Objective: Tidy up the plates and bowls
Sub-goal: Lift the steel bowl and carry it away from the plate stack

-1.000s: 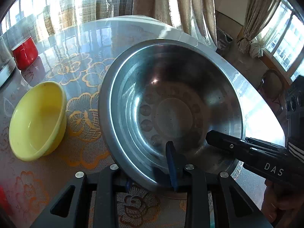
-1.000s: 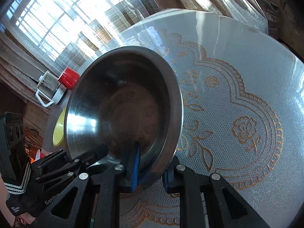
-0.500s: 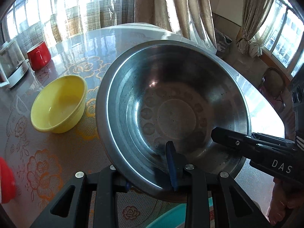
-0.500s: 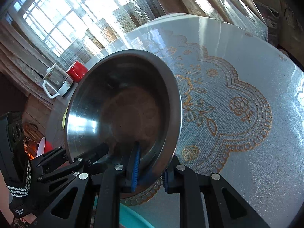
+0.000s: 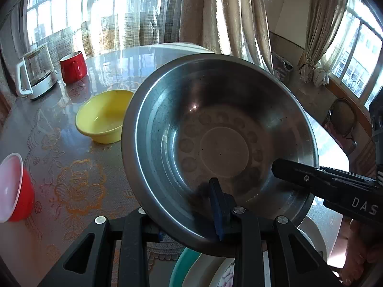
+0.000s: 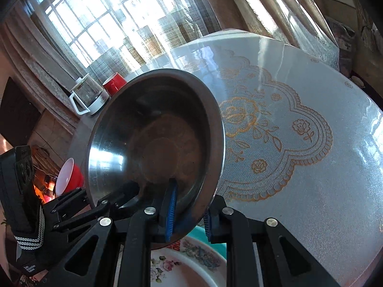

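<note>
Steel bowl (image 5: 220, 143): rim pinched by left tool (image 5: 189, 229) and right tool (image 6: 189, 217), above floral plate (image 6: 182, 270); slippage risked by thin rim grips.

Left hand-held gripper (image 5: 189, 220): pitched downward, jaws clamped on the near rim of the steel bowl (image 5: 222, 143), one blue-padded finger (image 5: 216, 210) inside the wall, the other beneath the rim (largely hidden). Right hand-held gripper (image 6: 189, 217): likewise pitched downward, jaws closed on the same rim further round, one blue pad (image 6: 171, 210) inside, the other (image 6: 207, 222) outside. In the left view its black finger reaches in from the right, with bare fingers of the right hand (image 5: 359, 251) below. The left hand wears a dark glove (image 6: 28, 234) with striped cuff.
</note>
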Demonstrator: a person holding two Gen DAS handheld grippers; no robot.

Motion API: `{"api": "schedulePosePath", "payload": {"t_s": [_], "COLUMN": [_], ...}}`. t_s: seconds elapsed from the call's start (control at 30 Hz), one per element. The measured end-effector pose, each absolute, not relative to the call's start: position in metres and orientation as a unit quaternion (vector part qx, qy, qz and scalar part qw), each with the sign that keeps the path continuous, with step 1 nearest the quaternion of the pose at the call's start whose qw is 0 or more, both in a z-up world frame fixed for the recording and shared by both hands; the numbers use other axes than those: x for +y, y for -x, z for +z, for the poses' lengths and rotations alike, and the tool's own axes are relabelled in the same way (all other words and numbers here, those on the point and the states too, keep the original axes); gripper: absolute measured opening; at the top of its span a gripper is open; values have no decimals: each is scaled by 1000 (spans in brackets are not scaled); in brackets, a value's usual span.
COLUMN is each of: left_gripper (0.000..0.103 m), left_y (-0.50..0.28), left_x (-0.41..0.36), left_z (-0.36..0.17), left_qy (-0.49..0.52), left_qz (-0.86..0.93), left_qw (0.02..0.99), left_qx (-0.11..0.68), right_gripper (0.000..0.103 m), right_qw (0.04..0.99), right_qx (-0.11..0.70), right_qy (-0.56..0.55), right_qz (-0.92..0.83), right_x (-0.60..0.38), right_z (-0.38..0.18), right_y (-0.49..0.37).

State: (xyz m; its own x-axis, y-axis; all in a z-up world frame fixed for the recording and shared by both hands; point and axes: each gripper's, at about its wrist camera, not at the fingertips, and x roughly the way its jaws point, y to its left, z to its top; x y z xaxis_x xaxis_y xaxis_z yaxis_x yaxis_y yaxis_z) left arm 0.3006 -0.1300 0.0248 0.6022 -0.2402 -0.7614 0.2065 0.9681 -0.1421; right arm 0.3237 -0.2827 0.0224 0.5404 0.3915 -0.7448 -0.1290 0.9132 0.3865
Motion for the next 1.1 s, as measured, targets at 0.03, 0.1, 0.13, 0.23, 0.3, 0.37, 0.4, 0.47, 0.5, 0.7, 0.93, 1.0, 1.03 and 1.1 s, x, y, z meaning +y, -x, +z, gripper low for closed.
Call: {"api": "schedulePosePath", "payload": {"t_s": [0.03, 0.1, 0.13, 0.23, 0.3, 0.37, 0.4, 0.47, 0.5, 0.7, 0.93, 1.0, 1.03, 1.1], "left_gripper": [31, 31, 31, 31, 31, 31, 31, 31, 31, 31, 31, 31, 31, 31], "left_y": [-298, -289, -283, -271, -264, -257, -254, -246, -242, -220, -201, -196, -193, -187], "left_x": [-130, -125, -120, -110, -103, -96, -92, -85, -82, -61, -33, -26, -22, -15], "left_z": [26, 26, 25, 24, 23, 21, 21, 21, 21, 20, 11, 9, 8, 6], "left_qy": [21, 23, 24, 32, 38, 45, 48, 54, 56, 66, 84, 90, 93, 99], "left_qz": [-122, -117, -114, -108, -105, -100, -97, -90, -86, -71, -58, -53, -51, -47], "left_qw": [896, 899, 900, 901, 901, 901, 902, 902, 903, 906, 902, 900, 899, 898], "left_qx": [425, 422, 420, 418, 419, 419, 419, 418, 417, 411, 419, 422, 424, 427], "right_gripper": [19, 19, 19, 19, 19, 19, 19, 19, 19, 20, 20, 20, 20, 20], "right_qw": [866, 867, 867, 866, 866, 865, 865, 866, 867, 869, 863, 859, 857, 853], "right_qx": [453, 449, 448, 446, 445, 445, 444, 440, 438, 428, 431, 435, 437, 441], "right_qy": [-145, -149, -151, -154, -155, -156, -156, -154, -153, -156, -167, -171, -174, -173], "right_qz": [153, 157, 158, 165, 169, 172, 174, 178, 180, 192, 205, 209, 212, 219], "right_x": [-279, -273, -269, -259, -252, -243, -239, -233, -228, -200, -169, -162, -158, -148], "right_z": [24, 25, 25, 26, 26, 26, 26, 27, 27, 25, 18, 15, 13, 12], "right_y": [-320, -313, -310, -301, -297, -293, -291, -286, -285, -274, -263, -260, -259, -262]}}
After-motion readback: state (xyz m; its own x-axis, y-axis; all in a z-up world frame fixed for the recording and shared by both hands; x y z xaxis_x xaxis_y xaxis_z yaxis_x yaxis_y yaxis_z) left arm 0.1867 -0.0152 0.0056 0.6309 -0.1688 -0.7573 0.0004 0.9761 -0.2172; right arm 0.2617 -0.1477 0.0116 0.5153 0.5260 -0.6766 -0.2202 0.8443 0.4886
